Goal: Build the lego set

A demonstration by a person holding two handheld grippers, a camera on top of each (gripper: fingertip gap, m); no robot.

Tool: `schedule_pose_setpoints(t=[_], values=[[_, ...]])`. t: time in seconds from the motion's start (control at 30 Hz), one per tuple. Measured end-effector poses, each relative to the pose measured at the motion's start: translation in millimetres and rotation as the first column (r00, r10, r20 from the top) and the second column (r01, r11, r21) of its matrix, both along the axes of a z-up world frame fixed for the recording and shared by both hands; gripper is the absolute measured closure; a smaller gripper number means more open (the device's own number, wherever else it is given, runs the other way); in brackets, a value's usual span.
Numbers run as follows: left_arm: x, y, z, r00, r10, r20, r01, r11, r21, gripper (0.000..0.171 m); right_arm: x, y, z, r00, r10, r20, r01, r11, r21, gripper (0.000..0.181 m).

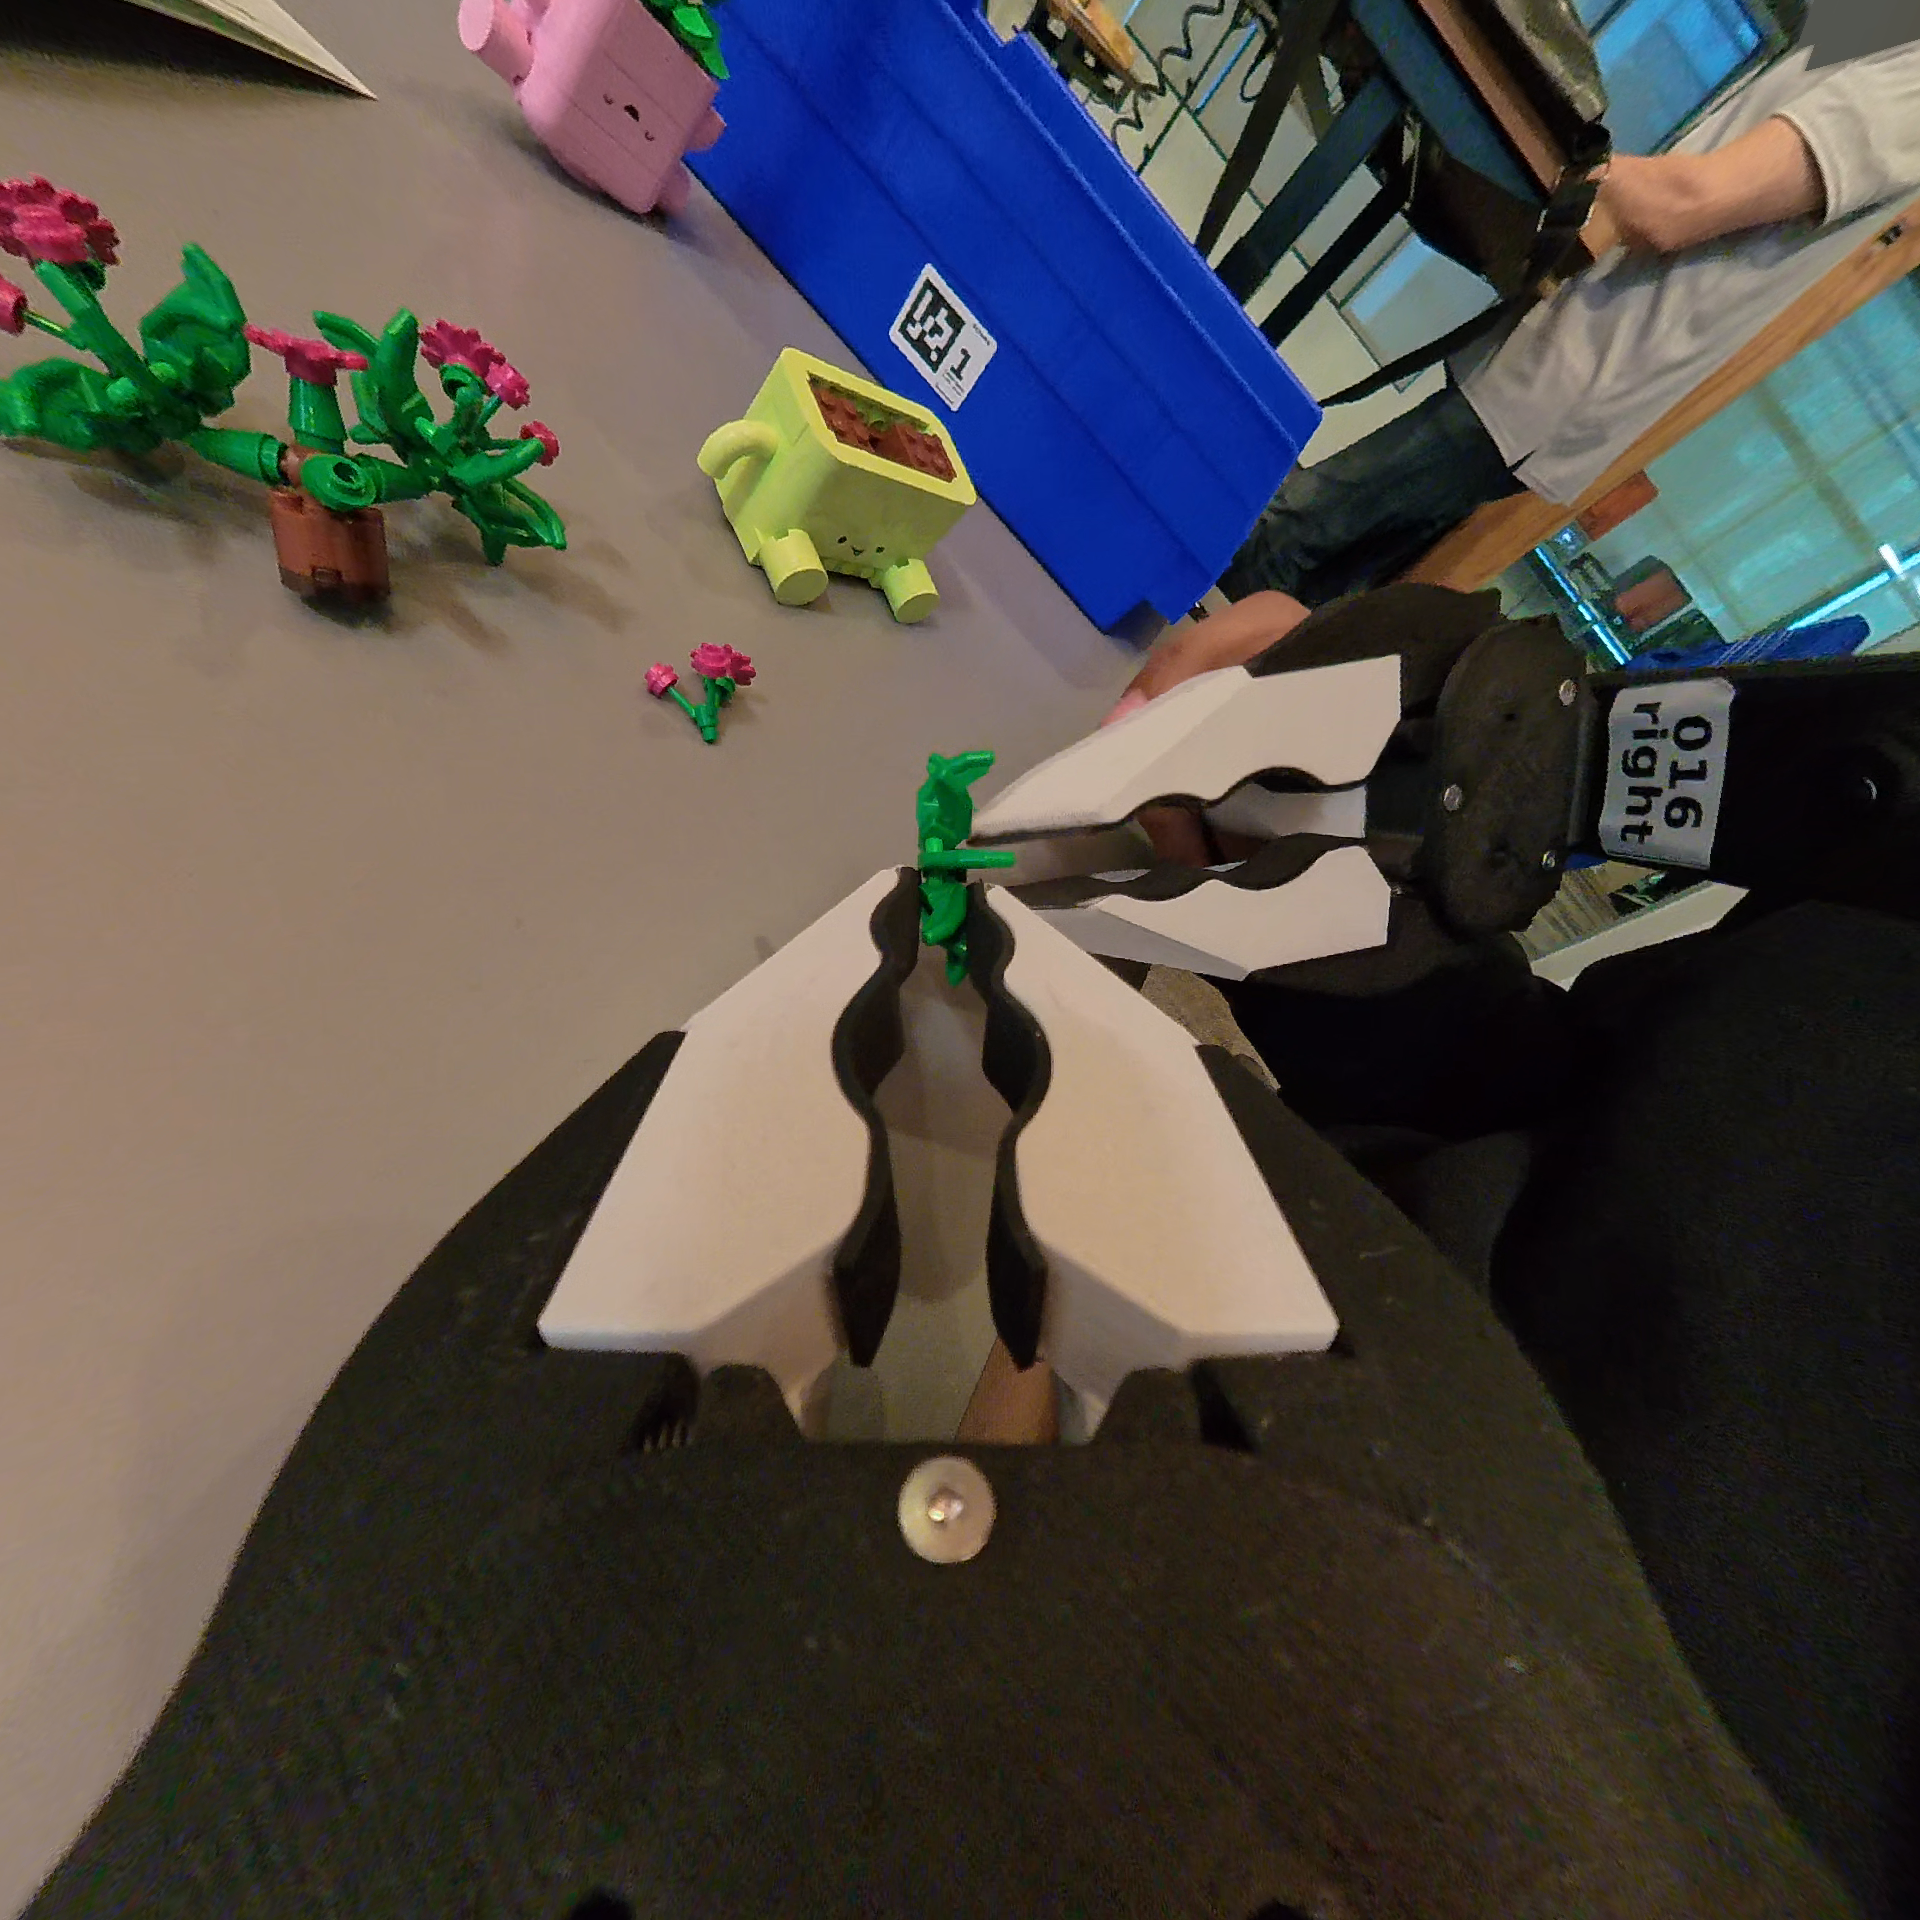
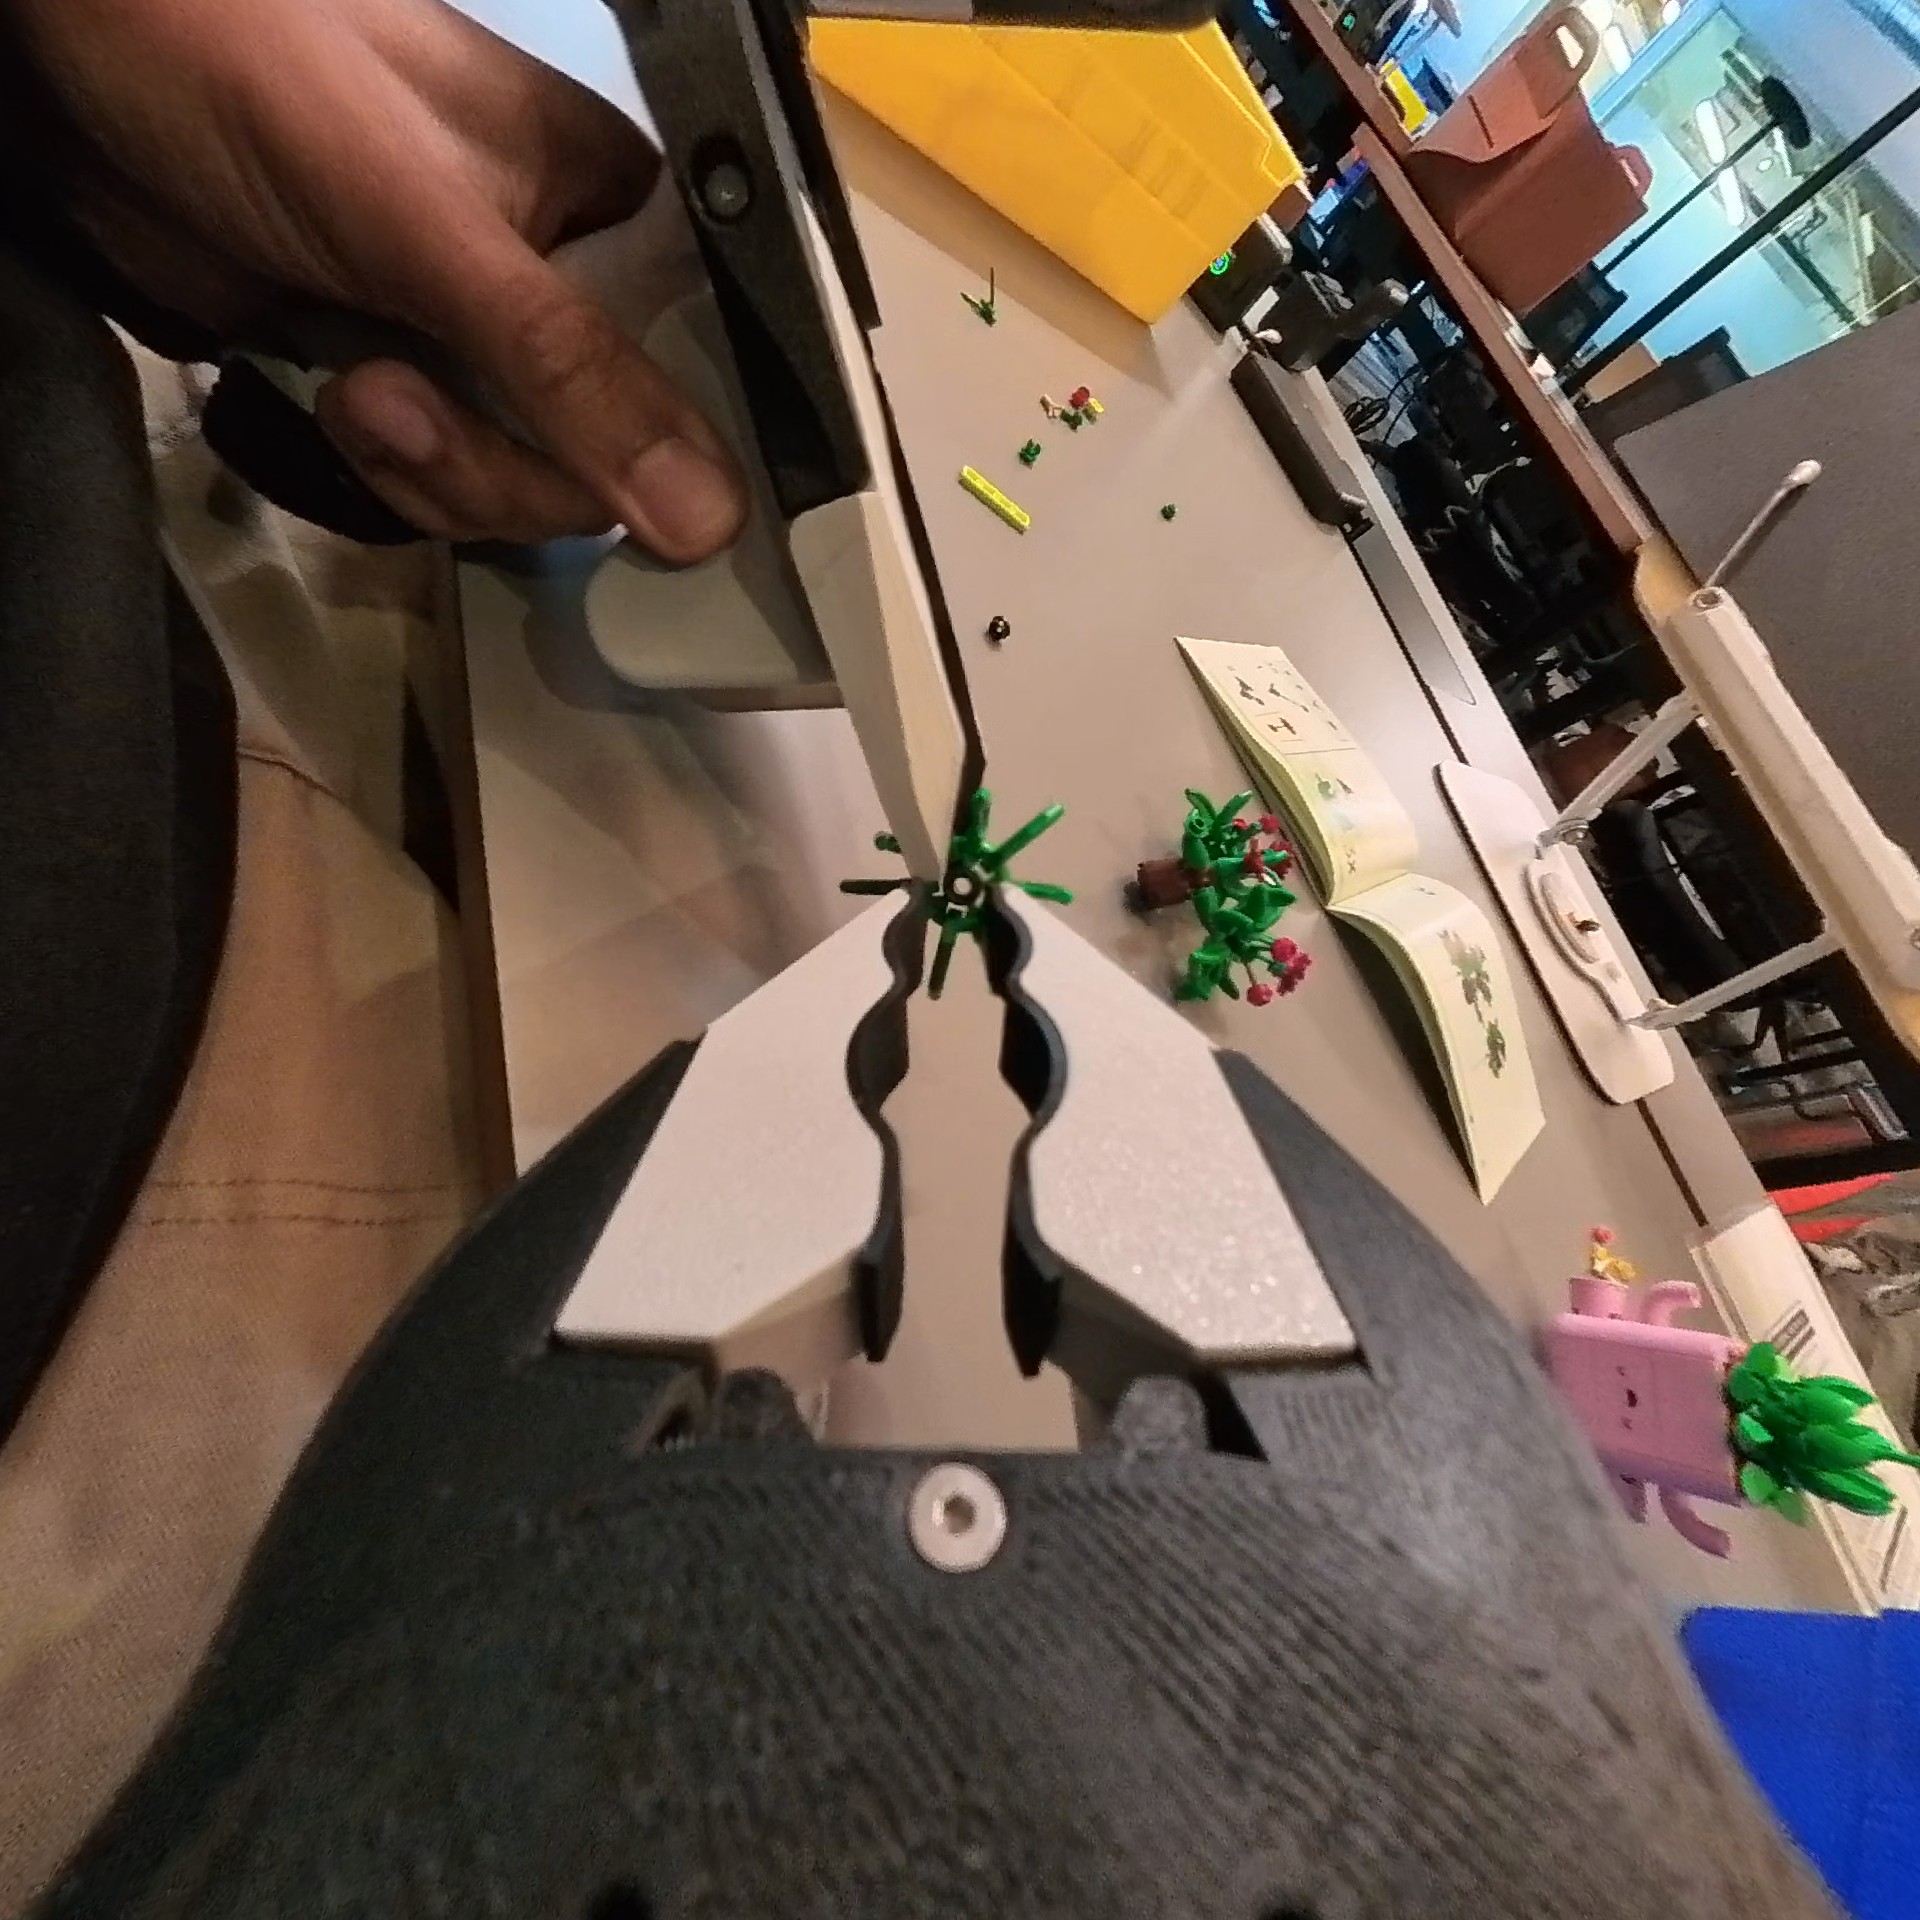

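On the grey desk (image 1: 312,935) lie a lime-green brick pot with feet (image 1: 842,488), a pink brick pot (image 1: 613,104), a leafy plant with magenta flowers on a brown base (image 1: 332,447), a small loose flower sprig (image 1: 707,681) and an open instruction booklet (image 2: 1382,883); a blue plastic bin (image 1: 997,312) stands behind. Nothing blocks the tips. The small green plastic leaf-stem piece (image 1: 951,868) is held above the desk, its long axis running along the left hand-held gripper (image 1: 940,883), which pinches its lower part. The right hand-held gripper (image 2: 961,904) meets it from the side, tips nipping its spiky whorl of thin leaves.
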State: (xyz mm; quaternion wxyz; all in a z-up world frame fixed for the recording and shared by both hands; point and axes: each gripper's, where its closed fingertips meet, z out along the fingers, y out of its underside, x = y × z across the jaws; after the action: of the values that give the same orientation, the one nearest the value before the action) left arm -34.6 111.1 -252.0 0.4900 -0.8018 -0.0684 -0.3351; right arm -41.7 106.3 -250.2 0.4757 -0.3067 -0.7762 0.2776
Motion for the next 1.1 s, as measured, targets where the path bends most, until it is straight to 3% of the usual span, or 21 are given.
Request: schedule_pose_setpoints(t=[0.7, 0.87, 1.0, 1.1], values=[[1.0, 0.0, -4.0, 0.999, 0.001, -0.055, -0.002, 1.000, -0.013, 0.166, 1.0, -0.4, 0.1, 1.000, 0.008, 0.021, -0.006, 0.998, -0.063, 0.176], [1.2, 0.0, -10.6, 0.989, 0.002, -0.149, -0.007, 0.999, -0.036, 0.166, 1.5, -0.3, -7.2, 0.997, 0.013, 0.071, -0.006, 0.995, -0.102, 0.175], [1.0, -0.2, -7.5, 0.994, -0.001, -0.106, -0.002, 1.000, -0.026, 0.166, 2.0, -2.9, -7.7, 0.995, 0.032, 0.091, -0.016, 0.984, -0.178, 0.171], [1.9, -0.1, -9.8, 0.992, -0.005, -0.126, 0.000, 0.999, -0.038, 0.165, 2.1, -1.7, -8.9, 0.995, 0.024, 0.093, -0.010, 0.990, -0.144, 0.173]])
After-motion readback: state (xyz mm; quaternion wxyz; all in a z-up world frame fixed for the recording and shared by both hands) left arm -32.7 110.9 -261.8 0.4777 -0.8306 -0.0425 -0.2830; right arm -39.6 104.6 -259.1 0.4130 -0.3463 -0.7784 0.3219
